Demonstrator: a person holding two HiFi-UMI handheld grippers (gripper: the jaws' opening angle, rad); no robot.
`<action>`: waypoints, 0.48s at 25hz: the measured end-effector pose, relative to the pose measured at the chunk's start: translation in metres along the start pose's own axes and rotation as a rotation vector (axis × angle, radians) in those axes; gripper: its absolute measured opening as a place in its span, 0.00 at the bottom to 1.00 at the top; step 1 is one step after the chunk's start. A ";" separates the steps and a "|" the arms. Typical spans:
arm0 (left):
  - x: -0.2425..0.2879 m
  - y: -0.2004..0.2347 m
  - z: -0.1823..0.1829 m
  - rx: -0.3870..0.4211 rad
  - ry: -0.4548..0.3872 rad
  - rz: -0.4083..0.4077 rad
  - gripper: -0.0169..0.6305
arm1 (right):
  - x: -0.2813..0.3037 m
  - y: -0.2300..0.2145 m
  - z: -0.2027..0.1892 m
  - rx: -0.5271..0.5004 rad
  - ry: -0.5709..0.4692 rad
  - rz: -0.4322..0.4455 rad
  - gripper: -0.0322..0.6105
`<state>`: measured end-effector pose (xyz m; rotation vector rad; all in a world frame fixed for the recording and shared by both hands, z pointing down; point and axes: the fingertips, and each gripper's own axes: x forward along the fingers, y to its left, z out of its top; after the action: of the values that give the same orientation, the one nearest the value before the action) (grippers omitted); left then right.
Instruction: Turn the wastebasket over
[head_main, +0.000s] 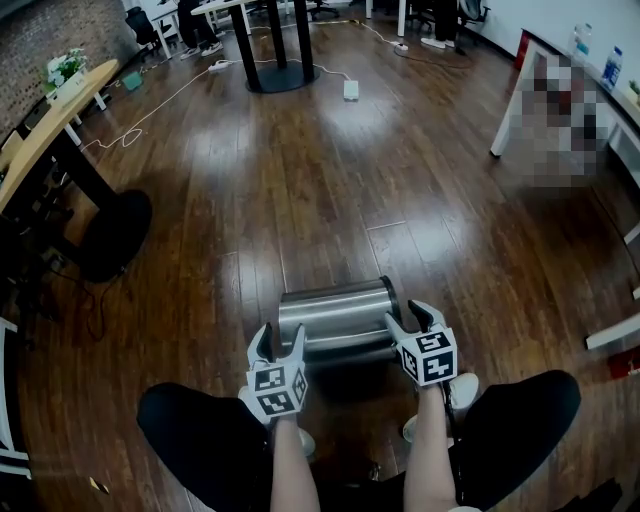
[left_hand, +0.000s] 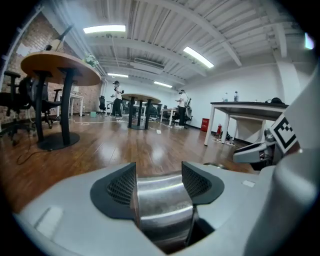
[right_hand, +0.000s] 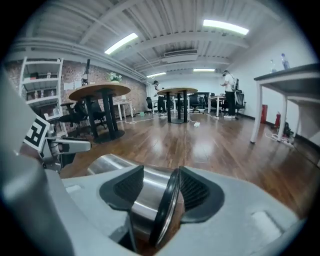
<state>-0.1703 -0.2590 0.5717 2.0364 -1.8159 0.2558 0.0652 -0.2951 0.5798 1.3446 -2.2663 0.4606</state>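
Only getting halfway here: seeing the wastebasket (head_main: 338, 318) lying sideways on the floor (head_main: 300, 180), near the knees. Holding the left claw (head_main: 280, 340) spread wide around its left end, not pinching. Opening the right claw (head_main: 408, 320) off the black rim (right_hand: 165, 210) at its right end. Tipping upright still to do.

- No words, brands or numbers legible anywhere.
- Cubes (head_main: 276, 390) (head_main: 427, 357) on both hand-held grippers (head_main: 277, 342) (head_main: 412, 318) show only black-and-white square marker patterns.
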 end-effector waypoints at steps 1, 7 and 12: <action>0.002 0.006 -0.009 -0.023 0.014 0.020 0.51 | 0.000 -0.001 -0.003 -0.013 0.011 -0.008 0.37; 0.010 0.041 -0.062 -0.303 0.053 0.074 0.52 | 0.013 -0.009 -0.030 -0.062 0.066 -0.058 0.37; 0.012 0.038 -0.080 -0.344 0.091 0.062 0.46 | 0.024 -0.009 -0.055 0.051 0.087 -0.022 0.37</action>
<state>-0.1959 -0.2398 0.6553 1.7075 -1.7322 0.0472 0.0749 -0.2892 0.6390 1.3459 -2.1805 0.5621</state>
